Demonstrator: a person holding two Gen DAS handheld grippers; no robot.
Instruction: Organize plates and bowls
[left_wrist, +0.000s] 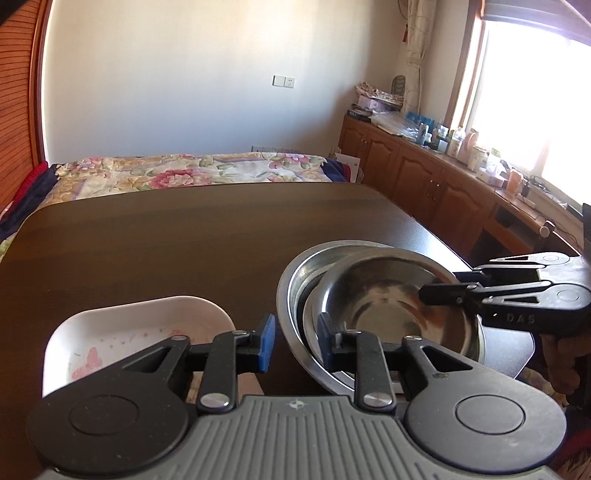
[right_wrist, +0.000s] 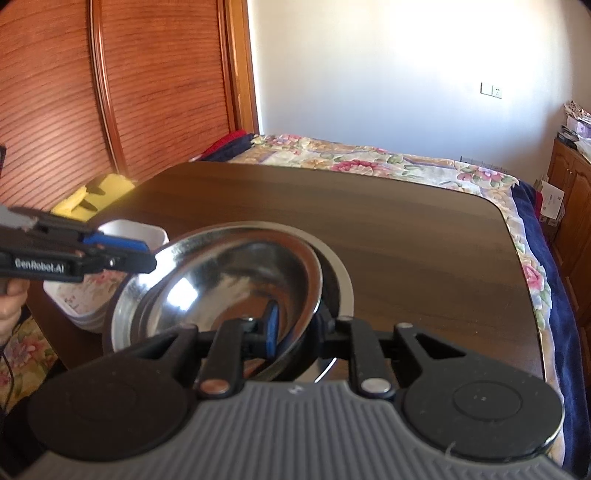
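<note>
Steel bowl (right_wrist: 229, 288) rim sits between the right tongs (right_wrist: 295, 332).

Sunlight floods through a curtained window (left_wrist: 532, 96) onto a cluttered wooden cabinet counter (left_wrist: 424, 166). A bed with a floral bedspread (left_wrist: 192, 171) lies beyond the dark wood table (left_wrist: 184, 236), against a plain white wall (left_wrist: 192, 74) and a louvred wooden wardrobe door (right_wrist: 55, 103).

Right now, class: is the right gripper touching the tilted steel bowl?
Touching. In the right wrist view the right gripper straddles the steel bowl's near rim, a blue pad against its inside wall.
</note>
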